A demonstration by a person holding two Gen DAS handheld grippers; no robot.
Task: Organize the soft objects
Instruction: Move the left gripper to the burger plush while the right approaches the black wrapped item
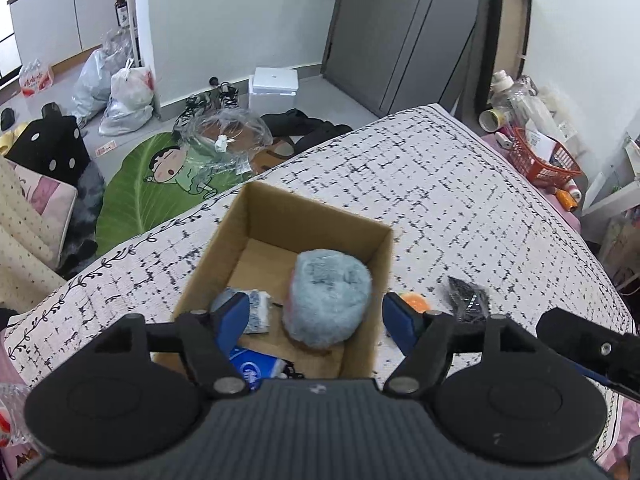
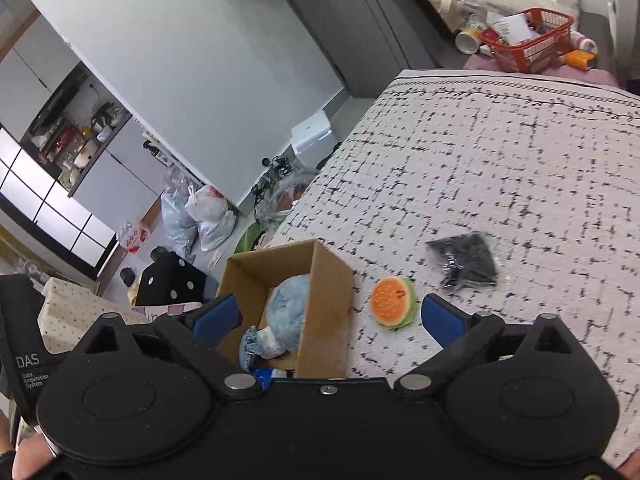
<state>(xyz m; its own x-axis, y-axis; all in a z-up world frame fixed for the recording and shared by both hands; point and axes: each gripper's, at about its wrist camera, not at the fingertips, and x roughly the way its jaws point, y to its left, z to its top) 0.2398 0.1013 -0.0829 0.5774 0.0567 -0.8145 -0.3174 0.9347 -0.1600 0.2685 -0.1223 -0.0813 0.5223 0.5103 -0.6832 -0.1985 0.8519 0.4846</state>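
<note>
Both grippers hung over the bed with nothing in them. On the left gripper [image 1: 318,314] the jaws stood apart above the cardboard box [image 1: 356,240], its blue fingers [image 1: 230,312] on either side of the fluffy blue roll [image 1: 330,298] without pressing on it. The right gripper [image 2: 328,316] was spread wide, one finger over the box and the other over the bedspread [image 2: 520,160], and it gripped nothing.

The open box sat on the black-flecked white bedspread near the bed's edge. Inside it the blue roll lay against the wall nearest the toys, with a small grey-blue bundle [image 1: 256,310] beside it and a blue printed packet [image 1: 250,364] at the near end.

Outside the box, just beside that same wall, a little hamburger toy [image 2: 392,306] lay on the cover, orange bun up. A dark item in clear wrap [image 2: 466,264] lay a bit further out, apart from it. A red basket [image 2: 524,46] stood beyond the bed.
</note>
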